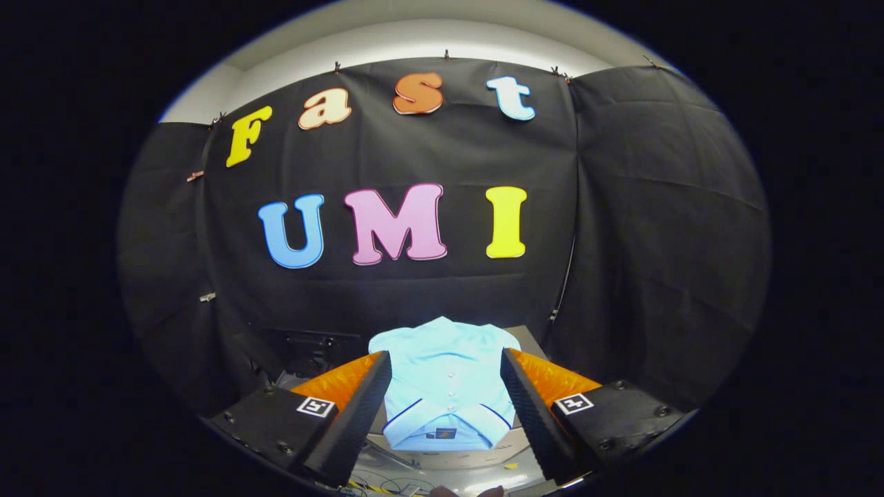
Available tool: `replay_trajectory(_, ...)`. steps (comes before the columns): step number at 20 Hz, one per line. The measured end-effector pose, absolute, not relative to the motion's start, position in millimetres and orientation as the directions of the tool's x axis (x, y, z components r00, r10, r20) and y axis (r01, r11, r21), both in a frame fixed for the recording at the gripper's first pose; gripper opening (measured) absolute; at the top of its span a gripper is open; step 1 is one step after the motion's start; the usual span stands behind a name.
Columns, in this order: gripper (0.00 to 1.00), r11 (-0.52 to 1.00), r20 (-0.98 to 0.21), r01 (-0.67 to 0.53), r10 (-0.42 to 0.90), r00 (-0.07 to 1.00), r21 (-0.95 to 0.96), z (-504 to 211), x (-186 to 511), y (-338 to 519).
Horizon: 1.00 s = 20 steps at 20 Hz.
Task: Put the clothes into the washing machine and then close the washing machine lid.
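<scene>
Between your tool's two fingers lies the folded light-blue shirt, flat on a pale surface, collar end nearest you. Your tool stands wide, with neither finger touching the cloth. You hold it level, pointing straight ahead over the shirt toward the black wall.

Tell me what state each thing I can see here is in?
Light blue buttoned polo shirt: folded flat, collar toward the fingers, lying on a grey surface, not gripped.
Black gripper with orange-backed fingers: open, fingers spread either side of the shirt, not pressing it.
</scene>
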State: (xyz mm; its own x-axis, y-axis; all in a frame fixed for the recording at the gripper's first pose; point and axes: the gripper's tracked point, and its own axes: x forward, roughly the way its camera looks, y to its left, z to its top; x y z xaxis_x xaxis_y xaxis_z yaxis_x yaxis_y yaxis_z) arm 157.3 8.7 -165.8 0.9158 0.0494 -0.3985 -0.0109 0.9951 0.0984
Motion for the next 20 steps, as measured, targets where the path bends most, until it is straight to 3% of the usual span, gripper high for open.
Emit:
replay_trajectory(14,0.99,0.994,-0.700,0.011,0.068,0.711,0.108,-335,278,12)
replay_trajectory(20,0.98,0.998,-0.760,0.038,0.017,0.650,0.056,-383,286,18)
